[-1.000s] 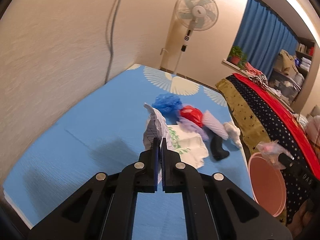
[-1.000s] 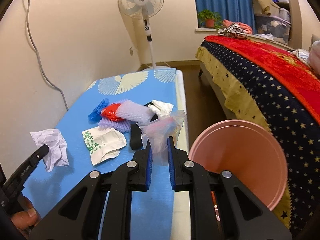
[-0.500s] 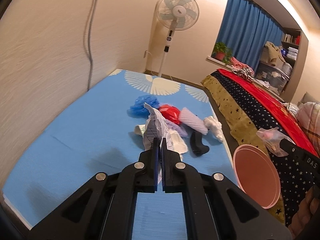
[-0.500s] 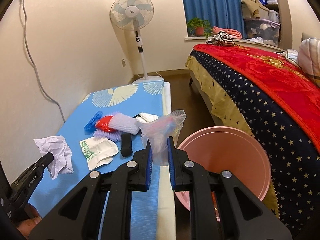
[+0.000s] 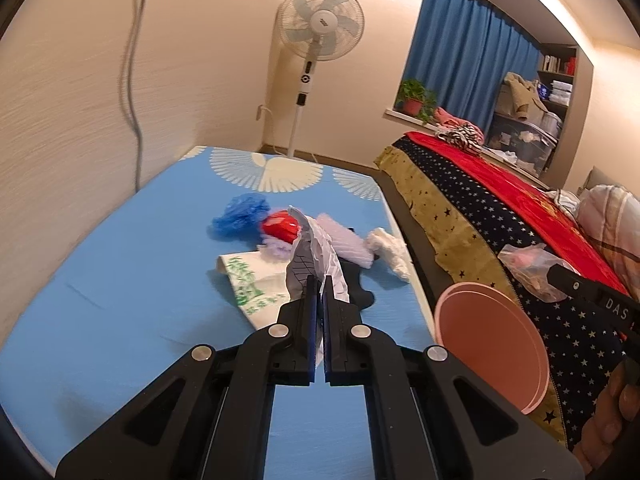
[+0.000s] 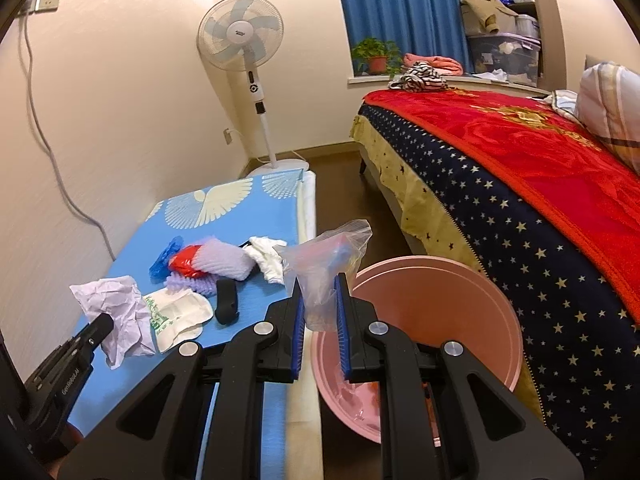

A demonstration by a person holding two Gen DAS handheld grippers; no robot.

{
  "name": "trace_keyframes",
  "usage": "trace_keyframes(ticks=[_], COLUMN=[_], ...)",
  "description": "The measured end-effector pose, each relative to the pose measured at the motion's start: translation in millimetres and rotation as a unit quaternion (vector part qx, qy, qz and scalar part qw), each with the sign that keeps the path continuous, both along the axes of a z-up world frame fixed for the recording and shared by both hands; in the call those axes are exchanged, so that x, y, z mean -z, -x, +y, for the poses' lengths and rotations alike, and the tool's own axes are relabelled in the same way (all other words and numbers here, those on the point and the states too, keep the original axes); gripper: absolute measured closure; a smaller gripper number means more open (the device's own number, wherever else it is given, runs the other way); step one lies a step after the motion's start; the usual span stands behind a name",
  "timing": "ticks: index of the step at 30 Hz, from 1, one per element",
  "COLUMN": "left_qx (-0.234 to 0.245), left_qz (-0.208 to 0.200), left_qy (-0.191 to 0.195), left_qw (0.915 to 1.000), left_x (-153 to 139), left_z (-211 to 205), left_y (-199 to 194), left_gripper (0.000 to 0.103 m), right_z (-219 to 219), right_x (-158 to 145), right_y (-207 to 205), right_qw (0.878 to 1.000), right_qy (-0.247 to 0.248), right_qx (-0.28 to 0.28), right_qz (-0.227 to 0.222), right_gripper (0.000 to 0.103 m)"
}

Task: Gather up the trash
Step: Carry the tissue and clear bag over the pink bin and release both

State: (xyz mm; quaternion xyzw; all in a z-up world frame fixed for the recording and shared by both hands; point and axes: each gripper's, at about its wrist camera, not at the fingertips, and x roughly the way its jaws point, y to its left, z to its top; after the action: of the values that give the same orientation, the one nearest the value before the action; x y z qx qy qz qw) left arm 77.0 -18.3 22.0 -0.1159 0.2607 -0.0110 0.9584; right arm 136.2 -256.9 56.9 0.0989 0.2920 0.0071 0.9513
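Both loaded: right gripper (image 6: pixel 320 300) clamps a clear crinkly plastic bag (image 6: pixel 324 264), left gripper (image 5: pixel 319 300) pinches crumpled white paper (image 5: pixel 316 252), so next is dropping them into the round pink plastic bin (image 6: pixel 432 304) just right of the right gripper.

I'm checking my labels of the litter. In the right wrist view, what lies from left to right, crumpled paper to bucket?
Crumpled white paper → white wrapper with green print → black curved object → clear plastic bag → pink plastic bucket.

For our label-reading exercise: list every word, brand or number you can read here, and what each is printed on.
"DAS": right claw, lettering cut off by the frame.
"GenRobot.AI": left claw, partly blurred.
Fan hub badge: too small to read.
Green print on white wrapper: unreadable.
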Motion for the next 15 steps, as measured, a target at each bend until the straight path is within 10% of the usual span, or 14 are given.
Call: trace_keyframes(ticks=[15], left_qx=[0.051], left_qz=[-0.015], left_qy=[-0.009], left_qw=[0.9985], left_x=[-0.6], left_z=[-48.6], left_y=[-6.7], left_gripper=[0.101], right_z=[-20.2], right_x=[-4.0], right_y=[1.2], right_qw=[0.999], right_qy=[0.001], right_qx=[0.036], right_qz=[-0.007], right_gripper=[0.089])
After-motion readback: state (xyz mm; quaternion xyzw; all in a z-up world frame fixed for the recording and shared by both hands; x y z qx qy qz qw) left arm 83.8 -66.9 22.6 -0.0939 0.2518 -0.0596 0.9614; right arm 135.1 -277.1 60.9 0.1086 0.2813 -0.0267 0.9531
